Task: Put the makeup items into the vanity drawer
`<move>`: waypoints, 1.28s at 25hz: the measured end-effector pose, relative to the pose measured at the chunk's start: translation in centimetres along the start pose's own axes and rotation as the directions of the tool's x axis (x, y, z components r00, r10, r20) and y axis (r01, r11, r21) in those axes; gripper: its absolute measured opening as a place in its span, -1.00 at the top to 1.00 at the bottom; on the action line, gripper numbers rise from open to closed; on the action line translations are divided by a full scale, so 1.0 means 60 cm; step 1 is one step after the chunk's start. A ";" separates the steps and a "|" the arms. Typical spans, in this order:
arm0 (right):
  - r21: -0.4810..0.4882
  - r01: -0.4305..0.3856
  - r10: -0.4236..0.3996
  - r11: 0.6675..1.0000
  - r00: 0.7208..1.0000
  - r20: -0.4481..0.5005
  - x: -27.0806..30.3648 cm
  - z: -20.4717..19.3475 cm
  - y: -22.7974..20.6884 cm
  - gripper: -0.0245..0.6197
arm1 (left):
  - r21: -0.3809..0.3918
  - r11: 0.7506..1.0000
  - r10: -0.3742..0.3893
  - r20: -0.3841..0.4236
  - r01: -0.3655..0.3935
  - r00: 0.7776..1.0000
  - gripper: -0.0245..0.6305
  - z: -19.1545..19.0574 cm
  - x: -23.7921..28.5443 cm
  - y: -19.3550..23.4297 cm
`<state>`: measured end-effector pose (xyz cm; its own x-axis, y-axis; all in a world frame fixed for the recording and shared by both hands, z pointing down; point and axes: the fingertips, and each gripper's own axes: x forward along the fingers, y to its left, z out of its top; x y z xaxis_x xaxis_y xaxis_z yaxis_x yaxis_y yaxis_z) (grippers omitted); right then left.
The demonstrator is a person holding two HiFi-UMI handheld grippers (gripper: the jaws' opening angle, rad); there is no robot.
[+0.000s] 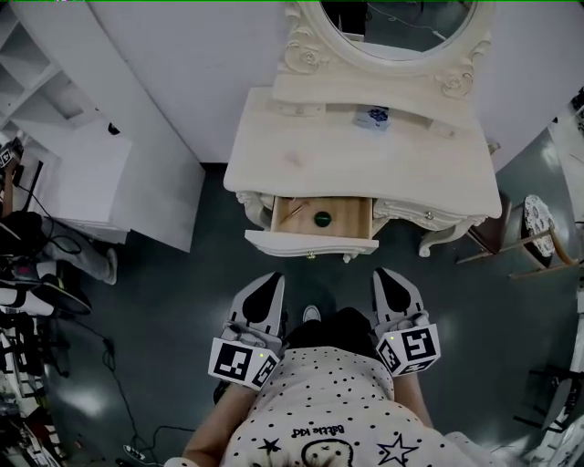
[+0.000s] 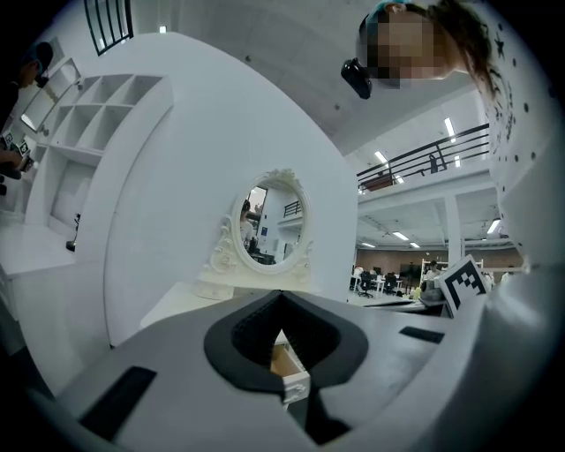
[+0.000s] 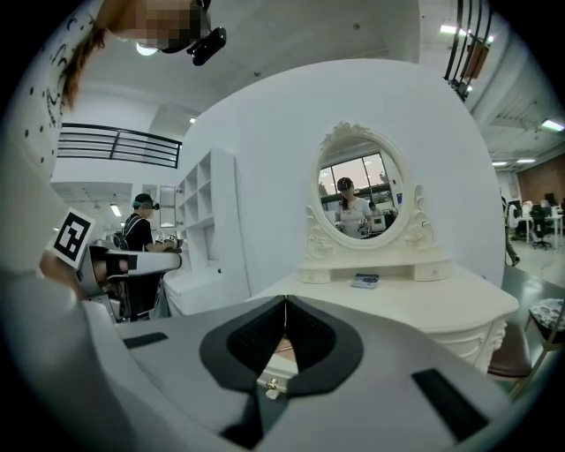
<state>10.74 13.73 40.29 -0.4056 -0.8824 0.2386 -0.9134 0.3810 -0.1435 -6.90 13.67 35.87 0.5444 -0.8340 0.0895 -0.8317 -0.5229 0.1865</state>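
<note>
The cream vanity [image 1: 301, 160] stands ahead with its middle drawer [image 1: 321, 239] pulled open. Inside the drawer lie a round dark-green item [image 1: 322, 219] and a thin stick-like item [image 1: 292, 213]. A small blue-and-white item [image 1: 372, 116] rests on the raised shelf under the oval mirror [image 1: 398, 27]; it also shows in the right gripper view [image 3: 365, 281]. My left gripper [image 1: 269, 279] and right gripper [image 1: 385, 274] hover side by side short of the drawer front, both shut and empty. The left gripper [image 2: 281, 296] points at the drawer [image 2: 284, 362]. The right gripper [image 3: 285, 300] points at the drawer knob [image 3: 270, 385].
A white shelf unit [image 1: 82, 173] stands left of the vanity. A wooden stool or chair [image 1: 534, 233] sits at the right. Cables and equipment [image 1: 36, 274] crowd the floor at the far left. A person with other grippers stands by the shelves [image 3: 141, 238].
</note>
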 end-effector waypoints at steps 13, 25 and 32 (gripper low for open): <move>-0.010 -0.078 0.077 0.997 0.996 -0.047 0.100 0.011 -0.021 0.90 | -0.032 0.996 0.083 -0.010 -0.083 0.997 0.94 -0.003 0.059 0.060; -0.046 -0.194 0.190 0.980 0.979 -0.070 0.237 0.069 -0.105 0.90 | -0.046 0.974 0.223 0.045 -0.221 0.974 0.94 0.036 0.174 0.112; -0.067 -0.252 0.246 0.965 0.965 -0.089 0.274 0.076 -0.119 0.90 | -0.050 0.962 0.271 0.051 -0.268 0.961 0.94 0.029 0.198 0.124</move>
<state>10.74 -4.77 40.88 -0.6194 -0.7333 0.2803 -0.7818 0.6088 -0.1347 -6.81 -0.47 36.60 0.2926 -0.9523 0.0864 -0.9408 -0.2705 0.2044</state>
